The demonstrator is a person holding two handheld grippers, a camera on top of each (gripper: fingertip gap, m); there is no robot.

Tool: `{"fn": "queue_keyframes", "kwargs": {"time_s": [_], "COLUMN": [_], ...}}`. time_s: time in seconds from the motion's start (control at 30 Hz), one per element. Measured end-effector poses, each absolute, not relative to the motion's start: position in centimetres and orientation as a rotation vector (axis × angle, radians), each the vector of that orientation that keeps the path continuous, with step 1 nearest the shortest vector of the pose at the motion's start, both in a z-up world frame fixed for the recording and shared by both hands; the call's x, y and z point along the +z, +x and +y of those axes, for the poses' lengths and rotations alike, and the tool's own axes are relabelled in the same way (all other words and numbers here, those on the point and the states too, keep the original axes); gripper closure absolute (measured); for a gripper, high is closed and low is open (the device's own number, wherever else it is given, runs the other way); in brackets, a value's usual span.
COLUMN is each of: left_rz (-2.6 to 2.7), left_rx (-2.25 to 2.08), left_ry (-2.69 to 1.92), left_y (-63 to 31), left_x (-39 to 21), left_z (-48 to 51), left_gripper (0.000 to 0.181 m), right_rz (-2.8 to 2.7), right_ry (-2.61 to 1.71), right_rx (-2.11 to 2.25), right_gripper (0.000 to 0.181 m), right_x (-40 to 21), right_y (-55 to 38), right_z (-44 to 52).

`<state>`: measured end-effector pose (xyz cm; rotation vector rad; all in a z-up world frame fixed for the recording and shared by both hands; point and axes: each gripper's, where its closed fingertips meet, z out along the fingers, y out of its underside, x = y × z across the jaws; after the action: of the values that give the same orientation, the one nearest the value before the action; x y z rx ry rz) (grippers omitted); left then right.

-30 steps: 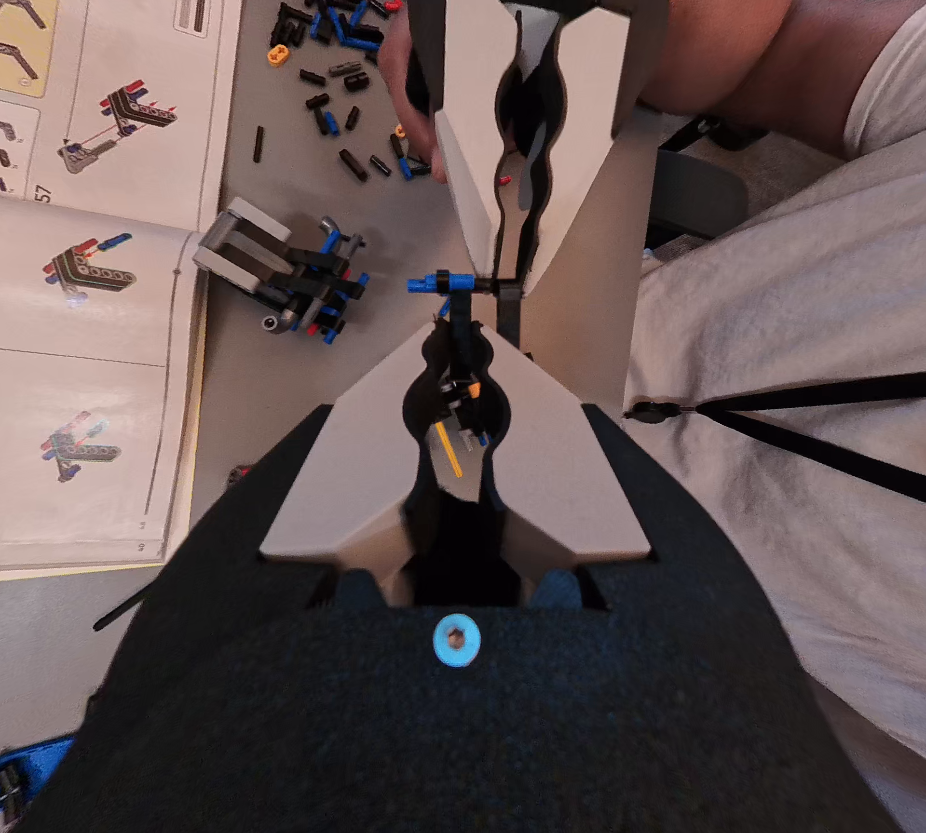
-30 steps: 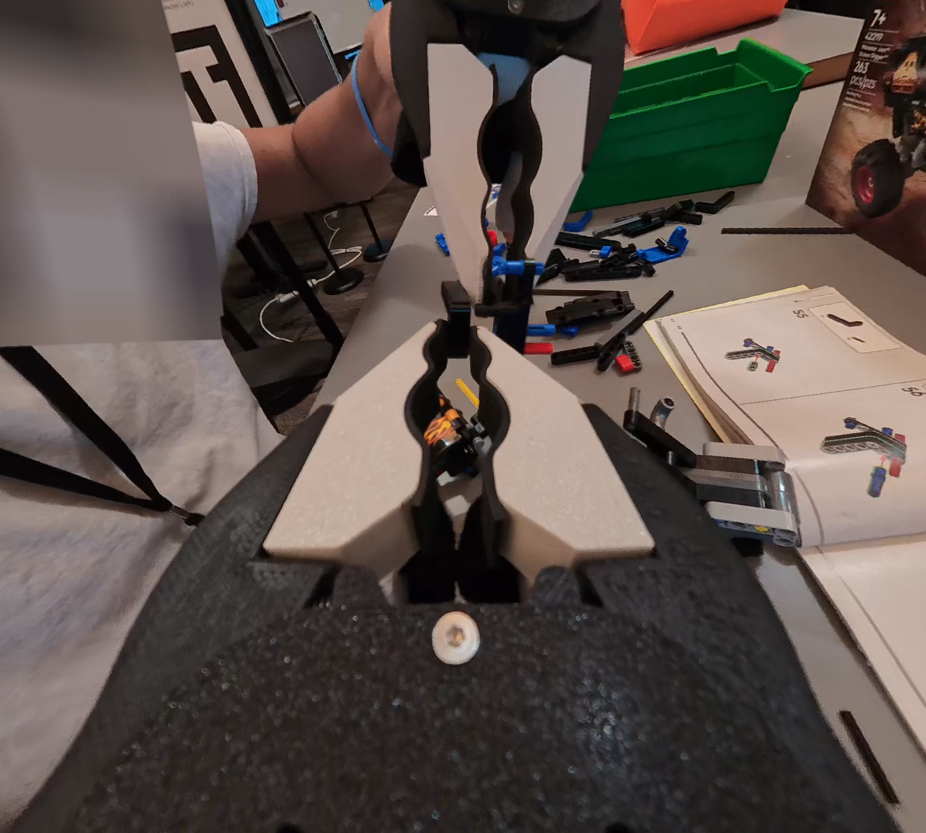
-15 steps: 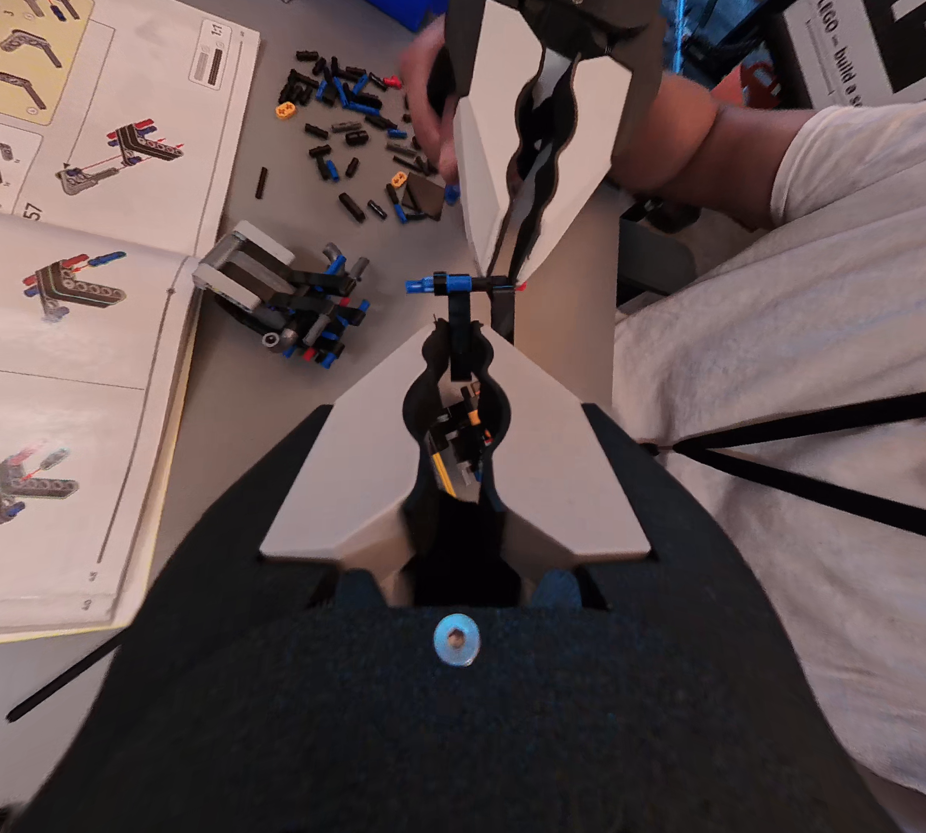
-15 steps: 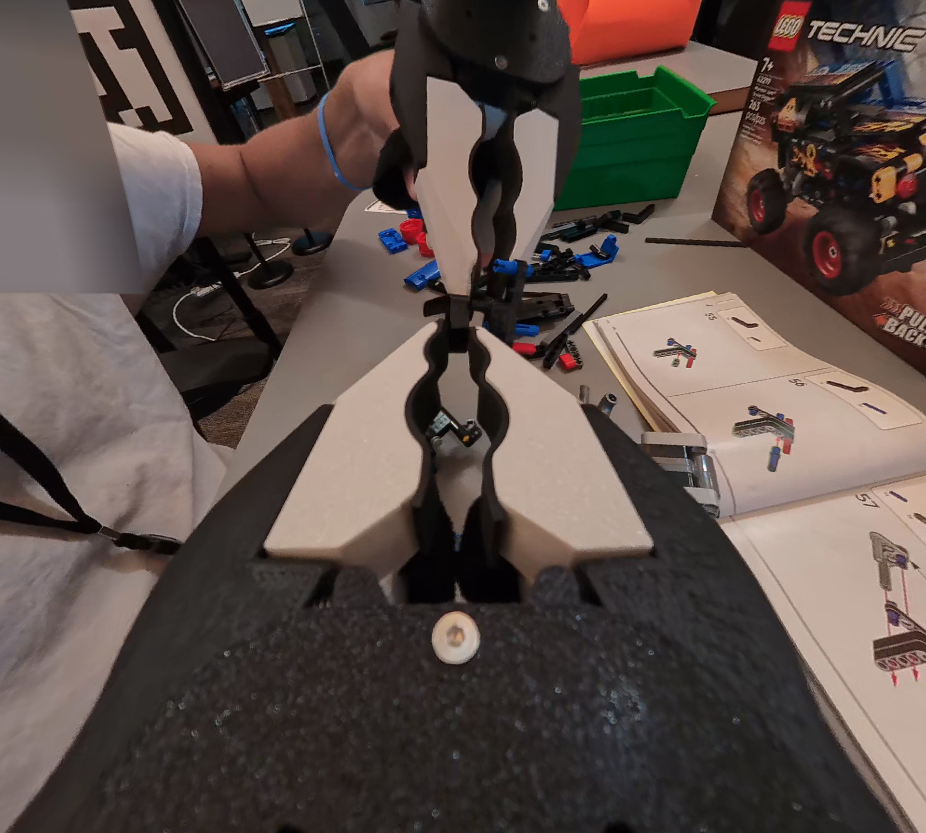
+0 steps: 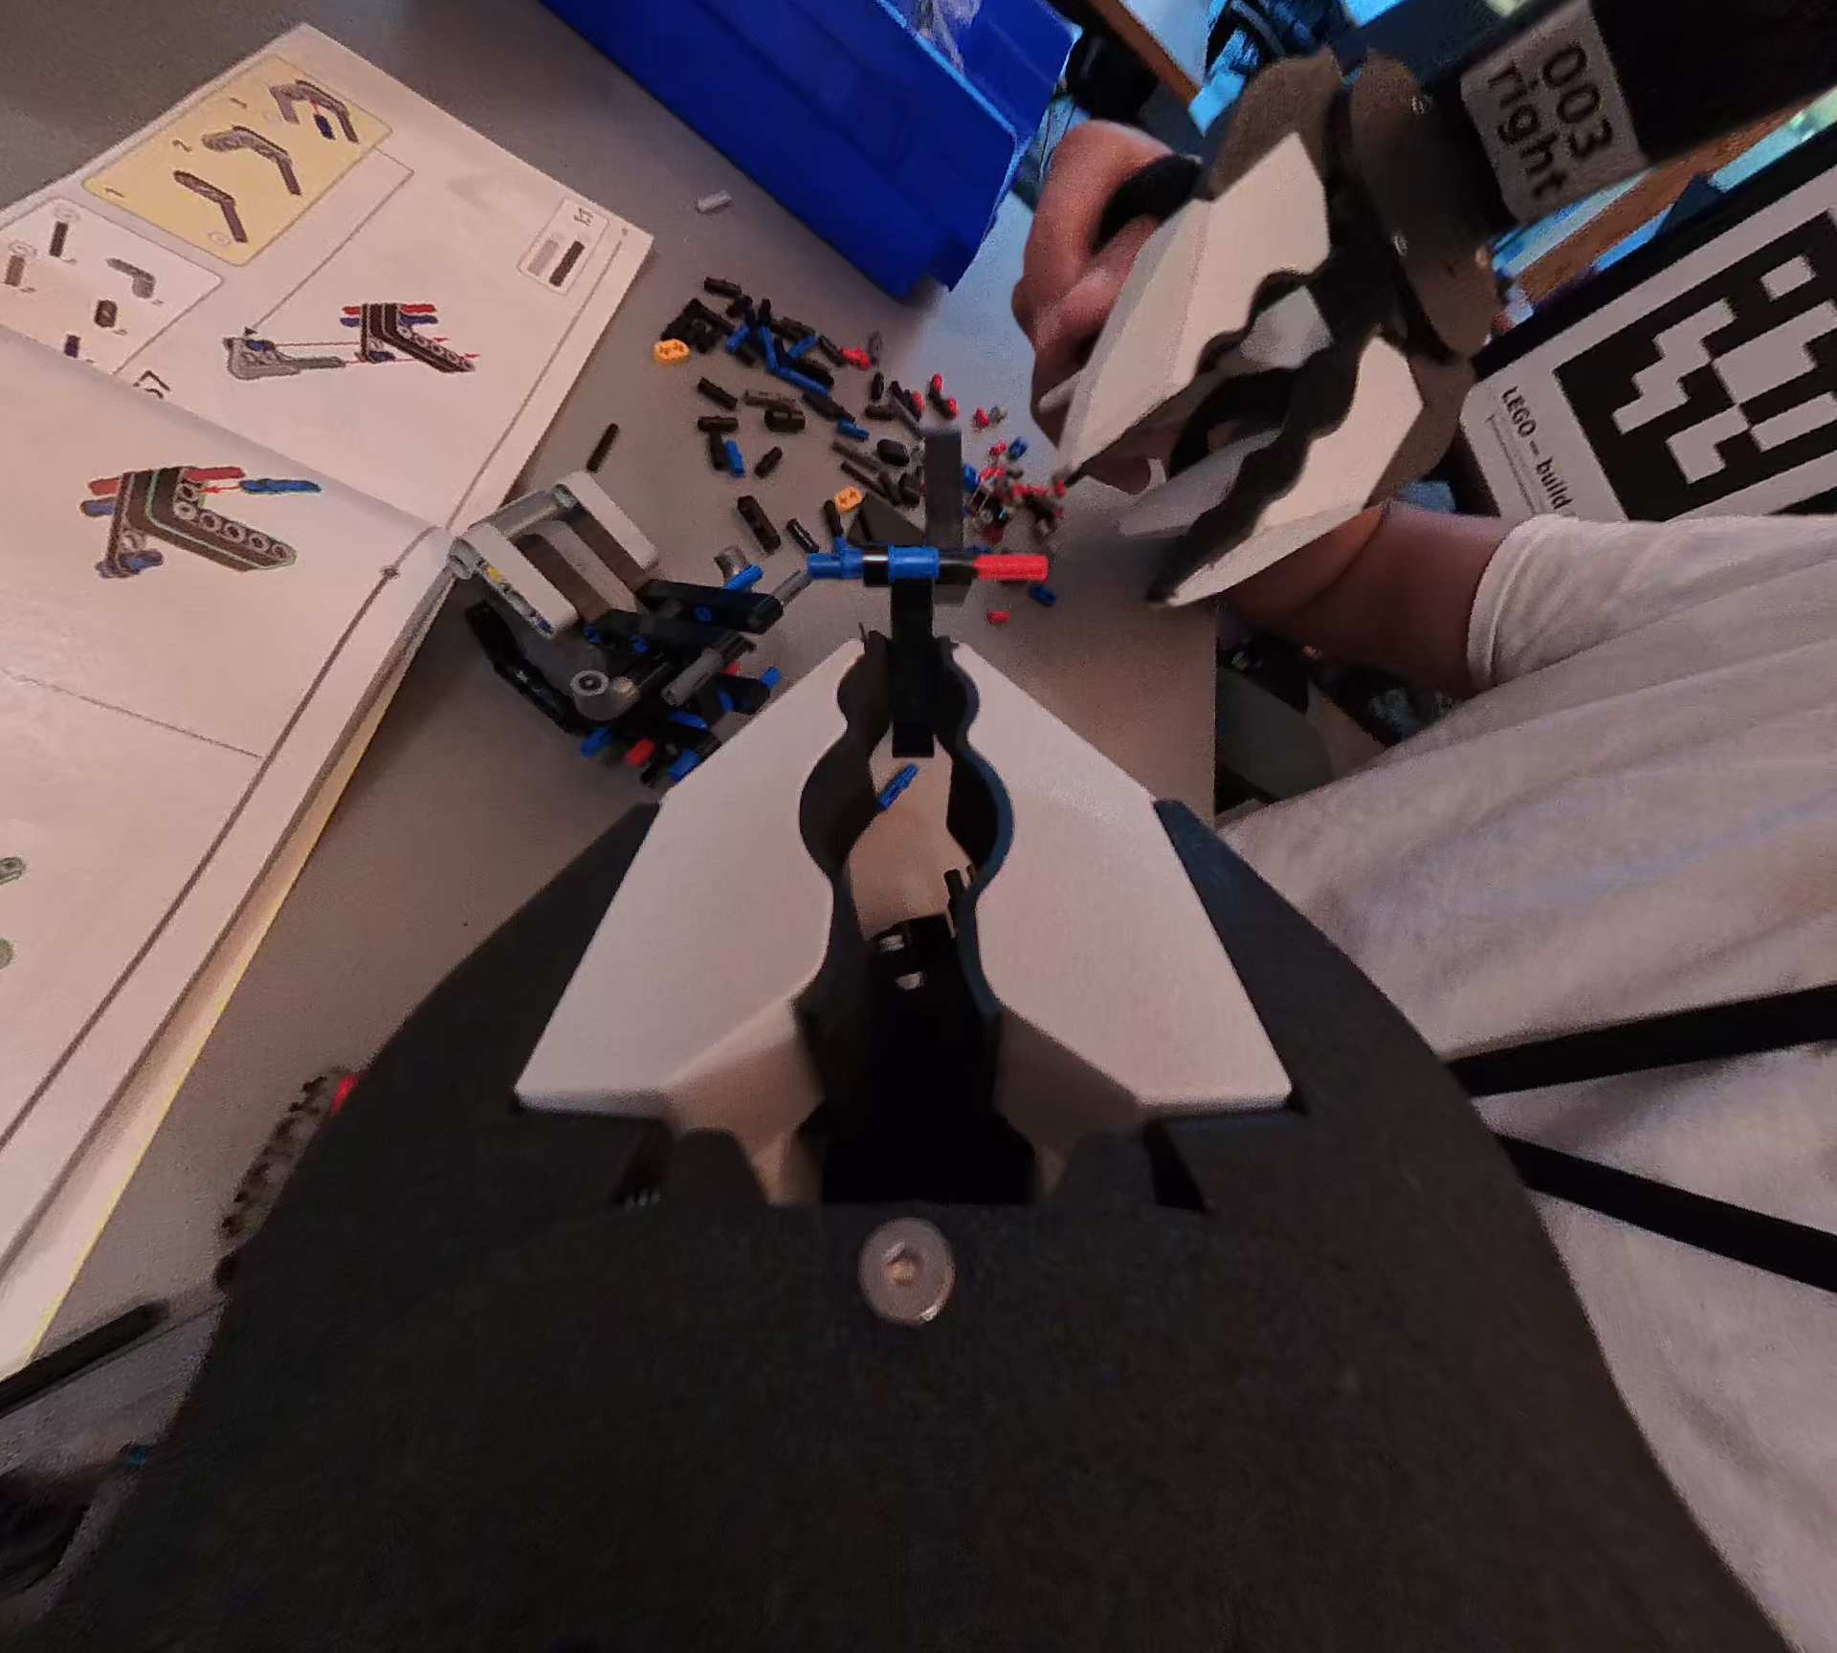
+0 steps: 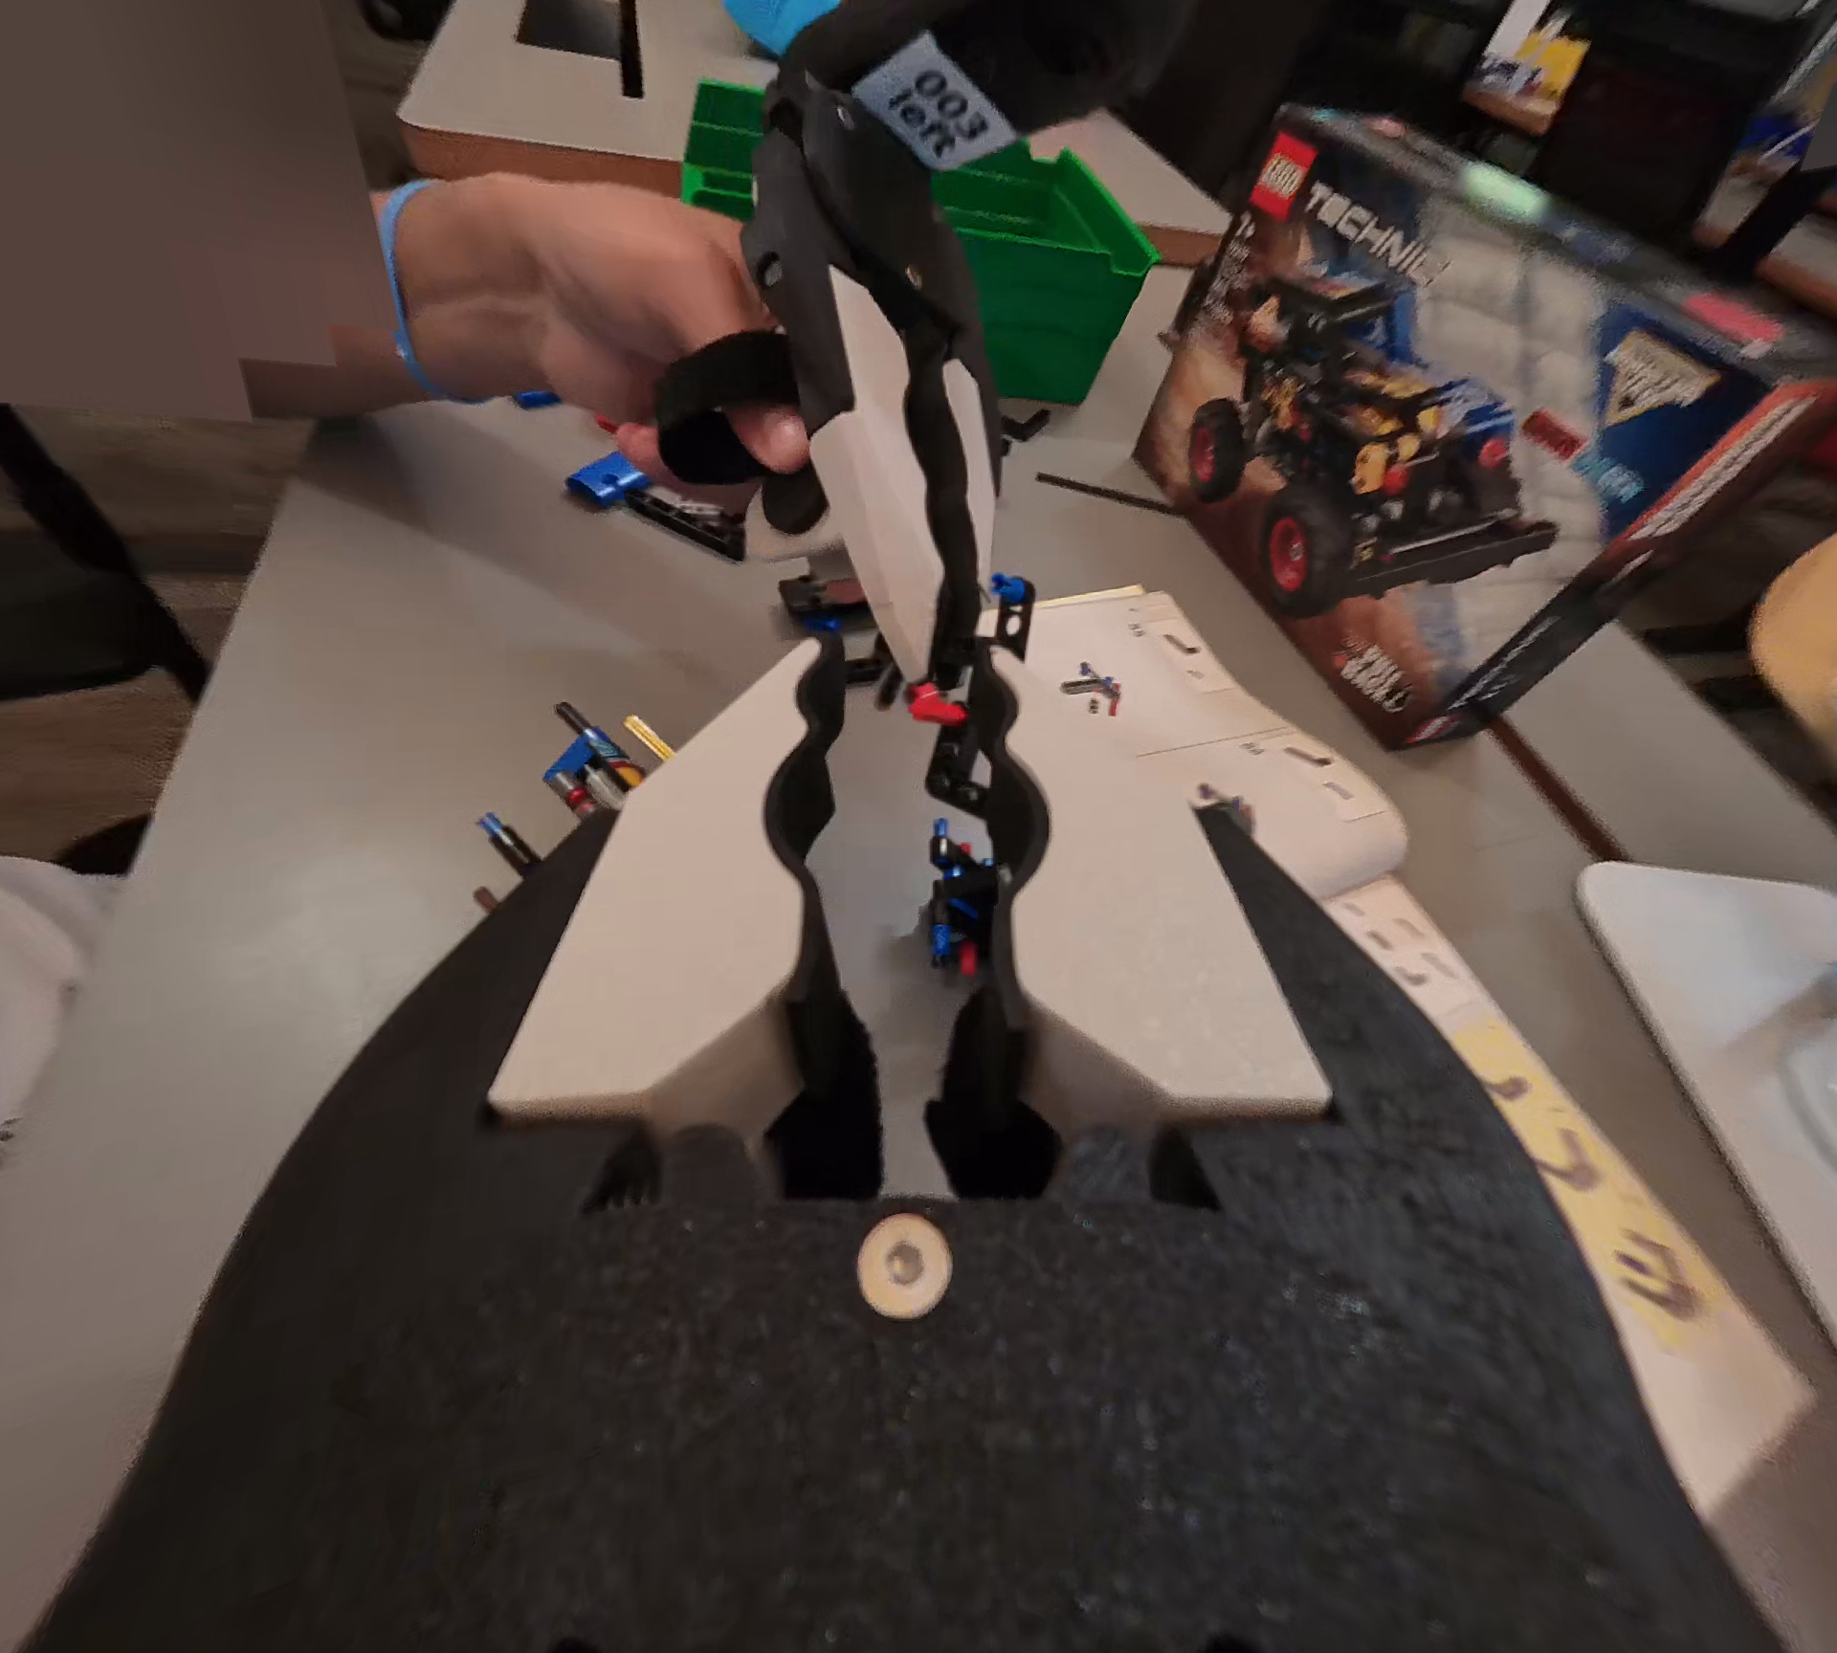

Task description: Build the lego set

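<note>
Two claws over desk [image 5: 517, 860]. Left claw [image 5: 907, 661] clamped on black beam [image 5: 913, 691], blue and red pins crosswise just past its tips. Right claw [image 6: 910, 681] spread apart, empty, beam just beyond its tips. Loose pieces [image 5: 795, 413] on desk beyond.

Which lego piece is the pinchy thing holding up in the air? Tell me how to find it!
Start at the open instruction booklet on the grey table, then look right, past the half-built grey and black model, to the left gripper. Its tips pinch a thin black beam standing upright. Unlike the loose pins on the table, it carries a crossbar, blue on one end and red on the other.
</note>
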<state>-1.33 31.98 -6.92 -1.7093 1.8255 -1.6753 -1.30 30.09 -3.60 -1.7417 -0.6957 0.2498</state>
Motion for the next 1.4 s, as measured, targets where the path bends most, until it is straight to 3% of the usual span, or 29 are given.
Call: {"fn": "queue_keyframes", "kwargs": {"time_s": [0.13,0.43,0.67,0.93,1.23,1.4], "left_rz": [1.711,1.549,1.505,1.502,1.488,1.58], "left_rx": [-1.789,-1.895,-1.852,-1.76,-2.14,-2.054], "left_ry": [-1.633,-1.457,-1.378,-1.232,-1.055,-1.027], "left_y": [-1.8,-2.2,-1.9,-1.9,-4.2,-4.3], "left_x": [-6.0,-4.4,-4.1,-3.7,-0.5,-1.3], "left_z": [32.6,32.7,32.2,31.7,29.9,29.8], "left_gripper": [0.175,0.175,0.175,0.172,0.165,0.154], "right_rz": [-0.703,-0.751,-0.719,-0.648,-0.748,-0.751], "right_ry": [-1.699,-1.818,-1.748,-1.754,-1.537,-1.49], "right_rx": [0.054,0.091,-0.074,0.108,0.357,0.427], "right_gripper": [0.156,0.154,0.172,0.172,0.173,0.173], "right_x": [-2.6,-6.8,-6.1,-5.3,-3.2,-2.6], "right_y": [0.3,-0.7,-1.0,-0.9,-2.3,-2.4], "right_z": [30.0,31.0,31.9,31.6,29.5,28.9]}}
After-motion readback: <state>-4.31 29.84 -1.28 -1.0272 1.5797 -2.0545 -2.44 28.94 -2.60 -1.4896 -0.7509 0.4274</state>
